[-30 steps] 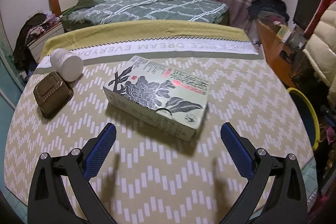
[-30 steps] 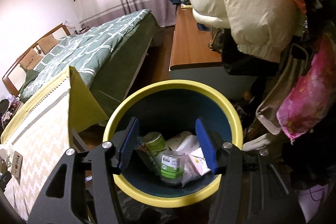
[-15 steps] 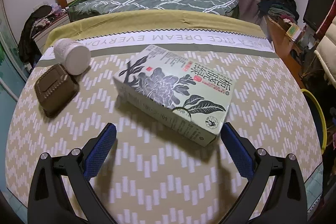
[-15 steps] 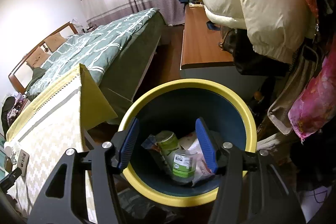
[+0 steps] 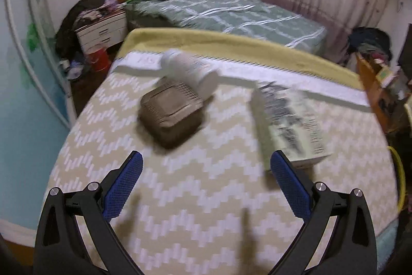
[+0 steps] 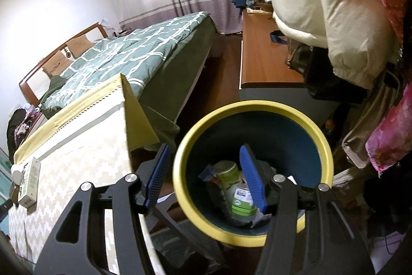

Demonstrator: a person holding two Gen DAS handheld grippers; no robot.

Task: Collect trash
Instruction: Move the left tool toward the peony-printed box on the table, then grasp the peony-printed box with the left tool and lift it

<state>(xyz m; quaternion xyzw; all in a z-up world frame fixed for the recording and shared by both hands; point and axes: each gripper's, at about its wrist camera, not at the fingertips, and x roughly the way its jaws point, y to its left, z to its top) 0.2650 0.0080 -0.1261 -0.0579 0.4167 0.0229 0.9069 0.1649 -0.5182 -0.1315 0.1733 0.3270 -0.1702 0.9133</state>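
No legible txt; box (image 5: 288, 120) print too blurred

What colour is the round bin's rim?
Yellow rim, dark blue inside; clearest in the right wrist view.

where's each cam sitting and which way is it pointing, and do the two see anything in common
Left wrist: on the left gripper, angled down at the table's brown container, white bottle and printed box; both open fingers show.
Right wrist: on the right gripper, angled down into the yellow-rimmed bin; both fingers show.
Shared: box, bed.

Black tongs (image 5: 206, 181) — blue ribbed pads, silver screws.
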